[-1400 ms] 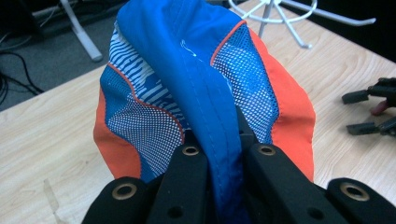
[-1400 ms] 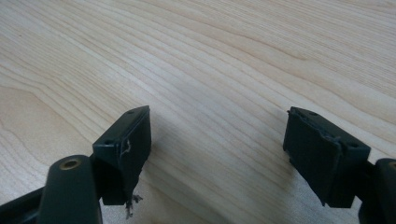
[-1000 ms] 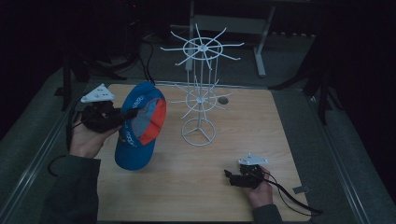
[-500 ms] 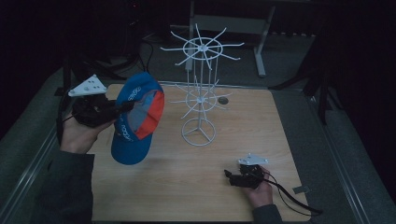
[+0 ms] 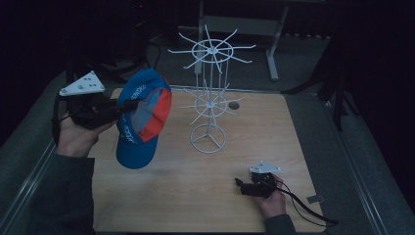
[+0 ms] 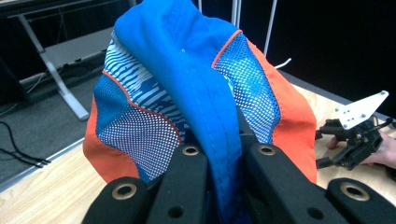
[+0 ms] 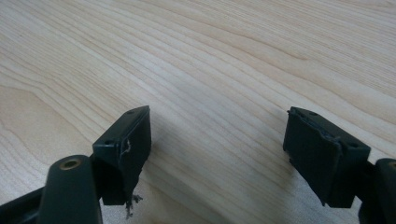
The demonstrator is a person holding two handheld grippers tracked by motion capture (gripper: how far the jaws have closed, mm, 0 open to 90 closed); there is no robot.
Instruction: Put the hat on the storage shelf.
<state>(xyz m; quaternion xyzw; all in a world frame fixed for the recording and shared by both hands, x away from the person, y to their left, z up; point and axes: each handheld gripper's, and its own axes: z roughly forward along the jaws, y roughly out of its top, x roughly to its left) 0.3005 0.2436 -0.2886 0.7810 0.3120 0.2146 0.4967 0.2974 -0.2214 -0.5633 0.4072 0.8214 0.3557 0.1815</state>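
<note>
Nearest the person, low at the right edge of the table [image 5: 205, 196], the right gripper [image 5: 240, 183] sits in the hand just above the wood — jaws spread wide apart, nothing between them, and in the right gripper view there is bare pale grain under and between the two black pads [image 7: 126, 149].

Across on the left side, the left gripper [image 5: 128, 104] is held up off the table, its grey three-cornered plate on top, pointing toward the middle. Its jaws are pinched together on the cap [image 5: 142, 117] — in the left gripper view a fold of the blue fabric runs down between the two black jaws, with white mesh panels and orange sides spreading out on either side. The cap hangs in the air from that pinch, clear of the tabletop, brim hanging lowest and toward the person, white lettering on the blue showing in the high view.

Farther back, just beside the cap on its right, the white wire rack [image 5: 209, 98] stands upright on its ring base at the middle of the table, two tiers of spokes fanning out. Cap and rack are near, not touching.
</note>
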